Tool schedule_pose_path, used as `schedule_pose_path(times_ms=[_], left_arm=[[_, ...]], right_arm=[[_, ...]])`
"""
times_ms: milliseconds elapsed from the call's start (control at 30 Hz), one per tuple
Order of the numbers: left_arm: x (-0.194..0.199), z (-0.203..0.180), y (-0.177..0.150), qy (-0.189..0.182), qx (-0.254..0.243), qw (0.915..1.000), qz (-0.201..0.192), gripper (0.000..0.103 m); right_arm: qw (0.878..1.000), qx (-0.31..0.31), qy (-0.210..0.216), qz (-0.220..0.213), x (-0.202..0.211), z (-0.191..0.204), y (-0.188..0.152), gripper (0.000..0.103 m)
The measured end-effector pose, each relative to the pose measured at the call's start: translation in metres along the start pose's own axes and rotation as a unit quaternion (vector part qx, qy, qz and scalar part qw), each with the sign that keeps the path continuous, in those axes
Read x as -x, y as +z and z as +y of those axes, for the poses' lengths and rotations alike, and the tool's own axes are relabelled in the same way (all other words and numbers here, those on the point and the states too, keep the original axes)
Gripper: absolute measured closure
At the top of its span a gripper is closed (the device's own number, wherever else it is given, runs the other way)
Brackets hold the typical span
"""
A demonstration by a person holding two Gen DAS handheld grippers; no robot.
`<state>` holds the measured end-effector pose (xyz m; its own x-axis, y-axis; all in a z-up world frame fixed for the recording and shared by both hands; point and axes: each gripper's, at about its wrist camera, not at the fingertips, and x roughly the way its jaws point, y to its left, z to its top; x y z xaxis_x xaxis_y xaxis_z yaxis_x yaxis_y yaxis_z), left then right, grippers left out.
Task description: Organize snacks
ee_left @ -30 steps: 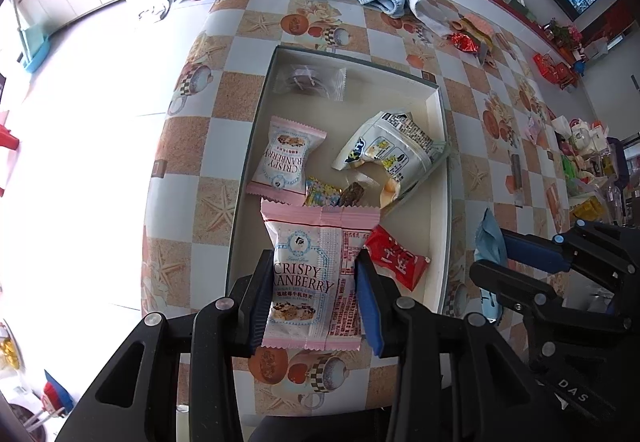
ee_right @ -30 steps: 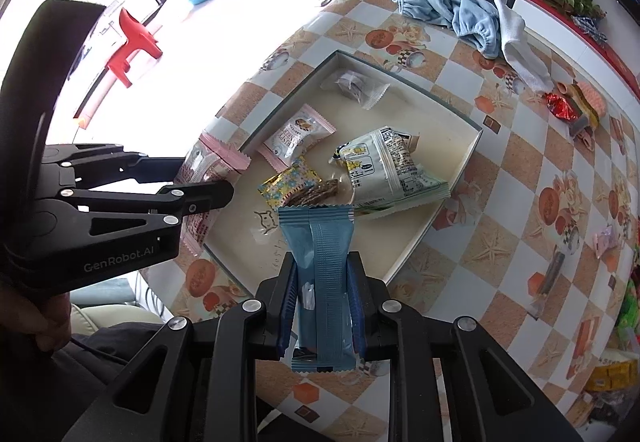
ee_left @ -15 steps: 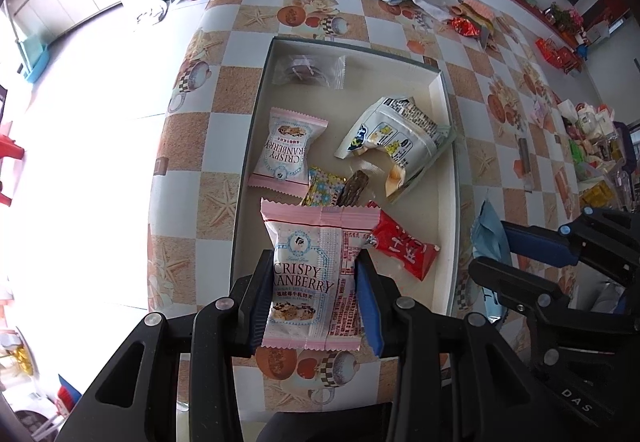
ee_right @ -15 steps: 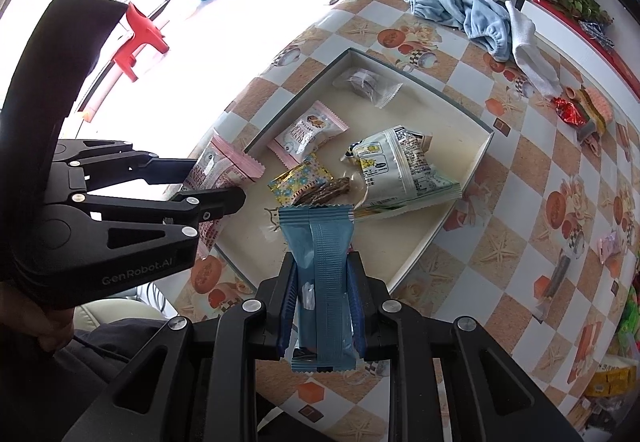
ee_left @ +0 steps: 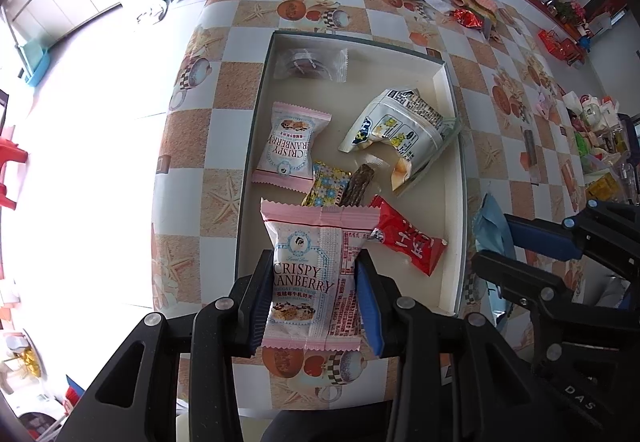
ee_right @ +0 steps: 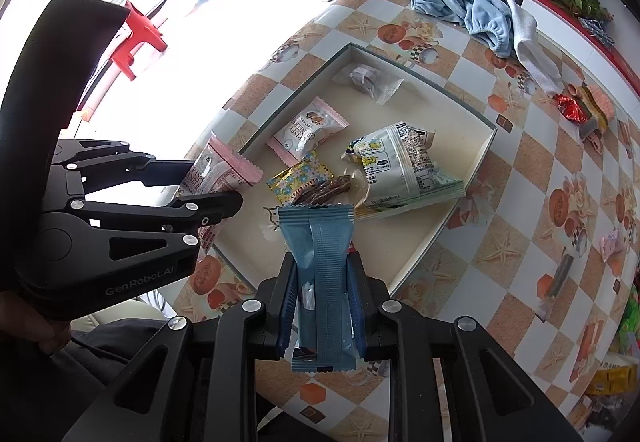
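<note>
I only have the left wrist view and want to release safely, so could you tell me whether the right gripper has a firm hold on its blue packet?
Observer: Yes. The right gripper is shut on the blue packet, with its pads pressing both long edges.
Operator: Thank you. Where does the packet point?
Observer: Its far end overlaps the near part of the tray in the right wrist view. How high it is above the tray I cannot tell.
Operator: And who steadies my left gripper, which holds the pink packet?
Observer: A hand holds its body at the lower left edge.
</note>
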<state>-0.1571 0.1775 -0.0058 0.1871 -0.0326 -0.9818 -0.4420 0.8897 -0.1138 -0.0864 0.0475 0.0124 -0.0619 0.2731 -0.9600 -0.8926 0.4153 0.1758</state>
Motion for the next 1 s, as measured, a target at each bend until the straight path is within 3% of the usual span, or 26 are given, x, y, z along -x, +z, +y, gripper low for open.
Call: schedule_pose_path(times_ms=[1000], left_arm=[[-0.012,0.012,0.015,0.013,0.011,0.9998,0.012,0.06]], right_arm=[[1.0,0.004,-0.007,0.016,-0.016,-0.001,0.016,0.078]])
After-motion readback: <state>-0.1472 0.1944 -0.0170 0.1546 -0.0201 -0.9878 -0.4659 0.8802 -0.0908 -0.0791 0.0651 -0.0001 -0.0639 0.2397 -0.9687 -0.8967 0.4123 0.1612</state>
